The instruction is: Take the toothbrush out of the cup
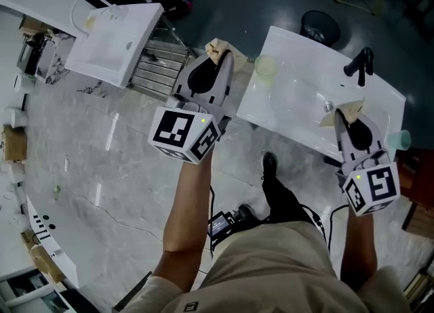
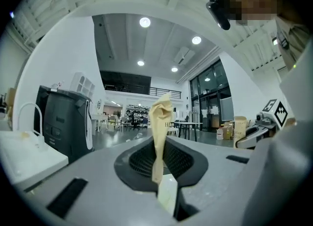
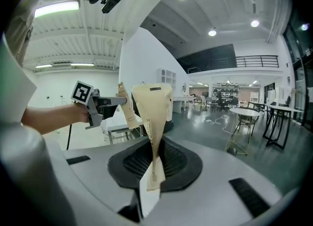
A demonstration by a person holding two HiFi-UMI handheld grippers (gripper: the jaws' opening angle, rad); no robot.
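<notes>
A pale green cup [image 1: 265, 68] stands on the white washbasin counter [image 1: 298, 112] near its left end. I cannot make out a toothbrush in any view. My left gripper [image 1: 218, 49] is held in the air left of that cup, its tan-wrapped fingertips [image 2: 162, 115] pressed together with nothing between them. My right gripper [image 1: 347, 112] hangs over the counter's right part, below the black tap [image 1: 359, 65]. Its tan-wrapped fingertips [image 3: 152, 103] are also together and empty. Each gripper view looks out level across a large hall, with neither cup nor counter in sight.
A second white basin [image 1: 115, 34] with a curved white tap lies at the upper left, with a metal rack [image 1: 157, 62] beside it. A teal cup [image 1: 403, 139] sits at the counter's right edge. A black bin [image 1: 320, 27] stands behind the counter. Grey marble floor lies below.
</notes>
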